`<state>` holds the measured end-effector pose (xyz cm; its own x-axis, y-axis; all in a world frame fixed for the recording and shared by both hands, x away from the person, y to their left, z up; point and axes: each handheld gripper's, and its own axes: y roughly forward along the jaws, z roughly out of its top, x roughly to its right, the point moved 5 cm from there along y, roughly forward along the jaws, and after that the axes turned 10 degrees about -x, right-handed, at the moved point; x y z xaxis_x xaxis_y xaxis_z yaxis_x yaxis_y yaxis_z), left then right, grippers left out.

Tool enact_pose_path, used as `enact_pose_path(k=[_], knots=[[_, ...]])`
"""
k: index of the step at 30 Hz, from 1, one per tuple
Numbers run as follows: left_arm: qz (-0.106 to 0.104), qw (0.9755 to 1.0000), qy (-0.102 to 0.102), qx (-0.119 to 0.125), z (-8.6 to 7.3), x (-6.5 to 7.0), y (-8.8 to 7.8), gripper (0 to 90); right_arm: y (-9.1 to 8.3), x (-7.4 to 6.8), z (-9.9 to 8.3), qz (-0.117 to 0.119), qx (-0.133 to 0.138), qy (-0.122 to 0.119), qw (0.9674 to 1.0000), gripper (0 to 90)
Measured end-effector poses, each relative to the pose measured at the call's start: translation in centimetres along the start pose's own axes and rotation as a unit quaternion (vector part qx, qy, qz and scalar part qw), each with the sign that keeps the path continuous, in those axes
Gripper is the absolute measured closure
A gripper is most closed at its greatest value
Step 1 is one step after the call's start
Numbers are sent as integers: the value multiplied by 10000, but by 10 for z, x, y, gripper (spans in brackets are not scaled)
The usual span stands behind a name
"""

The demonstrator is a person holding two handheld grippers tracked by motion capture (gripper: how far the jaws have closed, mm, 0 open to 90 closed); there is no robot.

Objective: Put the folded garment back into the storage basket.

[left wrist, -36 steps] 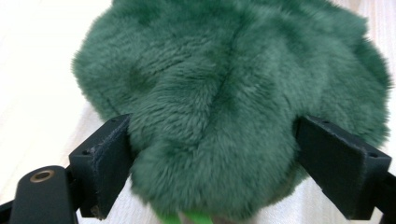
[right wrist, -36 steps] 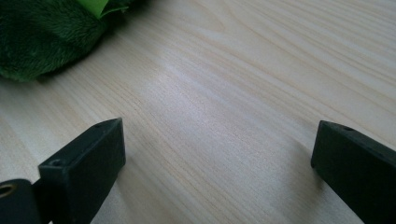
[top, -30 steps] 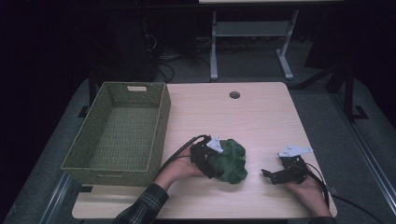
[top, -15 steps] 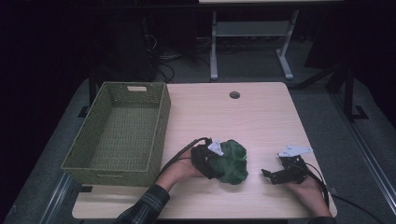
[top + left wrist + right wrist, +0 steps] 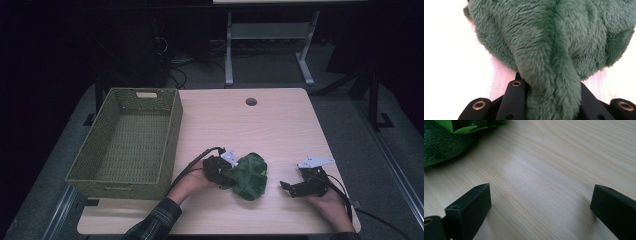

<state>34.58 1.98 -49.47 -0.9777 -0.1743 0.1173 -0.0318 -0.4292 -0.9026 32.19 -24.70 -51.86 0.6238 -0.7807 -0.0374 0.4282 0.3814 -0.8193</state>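
Currently, the crumpled green fleece cloth (image 5: 248, 175) lies near-centre; my left gripper (image 5: 223, 168), jaws just closed, pinches a fold; right gripper (image 5: 287, 188) rests spread, empty.

Free room and obstacles. The far half of the table (image 5: 260, 120) lies bare apart from a small cable hole (image 5: 251, 101). The wicker basket (image 5: 170, 145) walls off the left side. Near the middle, the green plush (image 5: 248, 175) blocks passage; open wood separates it from the right gripper (image 5: 285, 187).
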Motion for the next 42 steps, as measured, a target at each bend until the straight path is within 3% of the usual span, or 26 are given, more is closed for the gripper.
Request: enact_pose_path(k=[7, 17, 22, 31, 36, 38, 42], knots=[[12, 9999, -92, 115, 3, 0, -8, 794, 0, 0, 0, 1, 0, 1, 10000, 29], [-10, 9977, -454, 501, 8, -1, -35, 795, 0, 0, 0, -1, 1, -5, 10000, 29], [112, 9960, -615, 641, 8, -2, -58, 793, 0, 0, 0, -1, 2, -8, 10000, 29], [401, 9944, -754, 629, 11, -6, -103, 793, 0, 0, 0, 5, -10, 15, 10000, 29], [529, 9936, -782, 613, 7, -11, -128, 792, 0, 0, 0, 4, -9, 14, 10000, 29], [562, 9929, -825, 651, 6, -12, -133, 792, 0, 0, 0, 5, -9, 17, 10000, 29], [733, 9905, -927, 698, -5, -17, -159, 792, 0, 0, 0, 4, -7, 16, 10000, 29]])
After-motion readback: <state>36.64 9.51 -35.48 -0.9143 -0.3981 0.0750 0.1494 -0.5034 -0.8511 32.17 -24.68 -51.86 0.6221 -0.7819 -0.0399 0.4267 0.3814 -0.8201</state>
